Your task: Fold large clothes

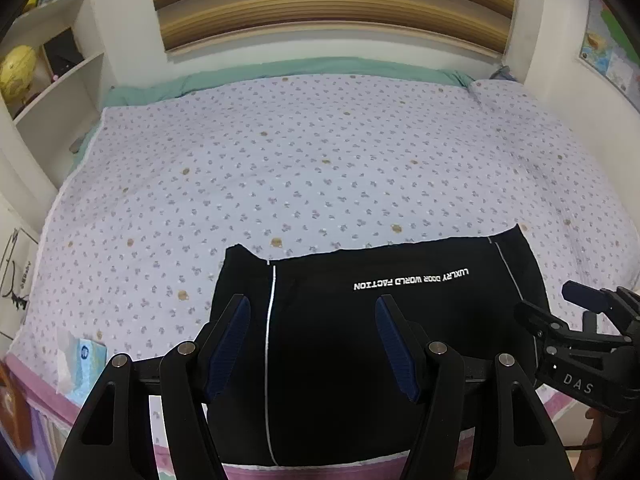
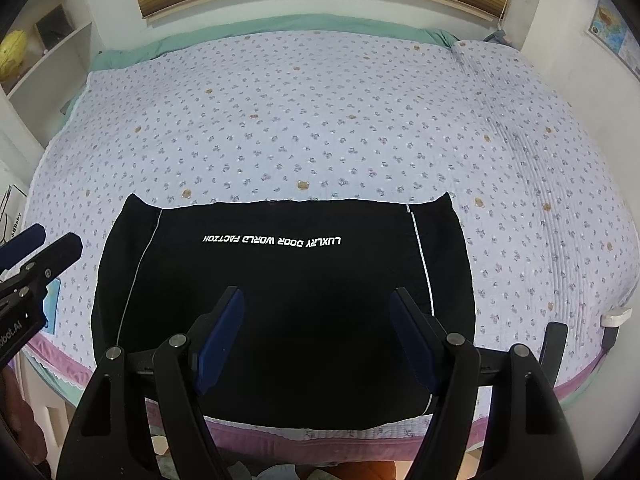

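Observation:
A black garment point(image 1: 360, 320) lies folded into a flat rectangle at the near edge of the bed, with white lettering and thin white piping down both sides. My left gripper point(image 1: 311, 304) hovers over its left half, open, nothing between its blue pads. My right gripper point(image 2: 317, 294) hangs over the middle of the garment point(image 2: 300, 272), also open and empty. Each gripper shows in the other's view: the right gripper point(image 1: 560, 306) beside the garment's right edge, the left gripper point(image 2: 54, 240) off its left edge.
The bed's pale floral quilt point(image 1: 320, 160) stretches far behind the garment. White shelves point(image 1: 52, 80) with a yellow globe point(image 1: 18, 72) stand at the left. A blue tissue packet point(image 1: 86, 356) lies by the near left edge. A white plug point(image 2: 616, 316) sits at the right edge.

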A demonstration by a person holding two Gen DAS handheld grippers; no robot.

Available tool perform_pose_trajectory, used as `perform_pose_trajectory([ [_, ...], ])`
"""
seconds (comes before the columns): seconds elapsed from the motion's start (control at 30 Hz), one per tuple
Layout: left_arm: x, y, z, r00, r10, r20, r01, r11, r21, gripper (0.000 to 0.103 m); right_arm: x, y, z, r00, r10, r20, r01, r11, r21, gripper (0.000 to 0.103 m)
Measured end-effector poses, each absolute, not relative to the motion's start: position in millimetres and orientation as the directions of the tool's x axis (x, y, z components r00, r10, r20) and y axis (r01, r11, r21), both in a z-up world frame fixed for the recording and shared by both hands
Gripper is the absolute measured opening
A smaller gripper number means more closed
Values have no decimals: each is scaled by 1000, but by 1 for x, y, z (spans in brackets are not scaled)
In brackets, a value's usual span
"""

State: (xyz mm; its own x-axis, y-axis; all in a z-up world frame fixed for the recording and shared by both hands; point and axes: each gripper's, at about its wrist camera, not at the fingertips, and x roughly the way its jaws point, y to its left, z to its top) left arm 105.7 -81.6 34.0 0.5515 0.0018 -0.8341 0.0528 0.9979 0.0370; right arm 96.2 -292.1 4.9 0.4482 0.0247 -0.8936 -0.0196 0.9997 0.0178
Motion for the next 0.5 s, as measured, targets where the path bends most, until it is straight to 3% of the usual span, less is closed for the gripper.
perform_pose_trajectory([
  [0.23,106,-71,34,557,-18,-831,7,1000,-17,66,98,-289,3,441,31,-897,-37,999,17,77],
  [0.4,104,-65,32,594,70,-801,-53,997,48,66,97,-287,1,436,32,-899,-50,999,11,77],
  [0.5,106,-61,30,583,47,-811,-50,999,21,66,98,-286,-1,430,32,-902,-57,998,9,77],
])
